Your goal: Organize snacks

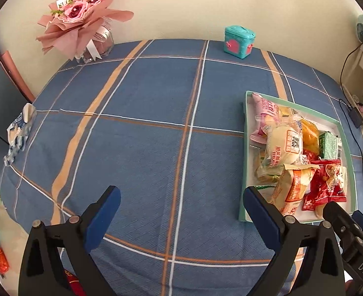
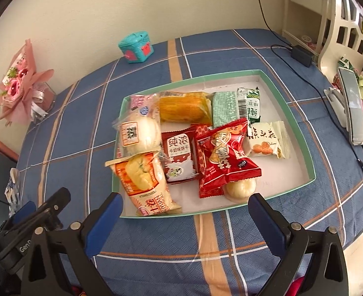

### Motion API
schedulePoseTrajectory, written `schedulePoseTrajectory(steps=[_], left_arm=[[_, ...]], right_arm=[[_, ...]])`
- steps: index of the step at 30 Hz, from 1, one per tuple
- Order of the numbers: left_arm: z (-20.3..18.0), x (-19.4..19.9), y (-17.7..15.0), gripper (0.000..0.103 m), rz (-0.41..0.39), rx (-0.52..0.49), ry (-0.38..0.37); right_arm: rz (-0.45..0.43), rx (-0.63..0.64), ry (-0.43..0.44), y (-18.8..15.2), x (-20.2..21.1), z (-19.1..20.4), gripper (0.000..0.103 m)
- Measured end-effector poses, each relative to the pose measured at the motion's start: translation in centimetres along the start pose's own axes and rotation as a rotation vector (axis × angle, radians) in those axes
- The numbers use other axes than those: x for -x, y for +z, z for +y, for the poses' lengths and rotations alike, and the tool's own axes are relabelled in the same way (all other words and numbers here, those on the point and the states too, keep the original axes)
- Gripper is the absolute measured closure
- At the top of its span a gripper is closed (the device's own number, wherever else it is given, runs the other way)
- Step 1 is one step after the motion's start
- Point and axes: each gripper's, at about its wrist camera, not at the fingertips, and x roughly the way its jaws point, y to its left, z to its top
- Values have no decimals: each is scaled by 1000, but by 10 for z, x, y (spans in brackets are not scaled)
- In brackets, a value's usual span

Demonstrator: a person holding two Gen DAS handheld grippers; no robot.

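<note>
A shallow green-rimmed tray (image 2: 302, 133) on the blue plaid tablecloth holds several wrapped snacks: a white bun pack (image 2: 138, 133), an orange bread pack (image 2: 144, 180), a yellow cake pack (image 2: 184, 109), red packets (image 2: 227, 157), a green packet (image 2: 224, 108) and a cream packet (image 2: 267, 143). The tray also shows at the right of the left wrist view (image 1: 339, 123). My right gripper (image 2: 185, 209) is open and empty just in front of the tray's near edge. My left gripper (image 1: 181, 202) is open and empty over bare cloth left of the tray.
A teal box (image 1: 239, 42) and a pink bouquet in a glass vase (image 1: 82, 17) stand by the back wall. A blue-white wrapper (image 1: 18, 133) lies at the table's left edge. A phone on a stand (image 2: 353, 106), a charger and cables (image 2: 302, 55) sit right of the tray.
</note>
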Motion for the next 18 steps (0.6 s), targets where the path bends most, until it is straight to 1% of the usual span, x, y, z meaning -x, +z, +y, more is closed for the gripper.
schedulePoseTrajectory(steps=[5,9,18], left_arm=[[4,8,2,3,-31,18,-1],[5,12,4,3,-44,22,35],[12,19,6,3,-55,53,10]], right_arm=[[-6,9,-4,1,1,2,0],[-9,11,-2,2,2,3,0],[-19,15,-3,3,5,4,0]])
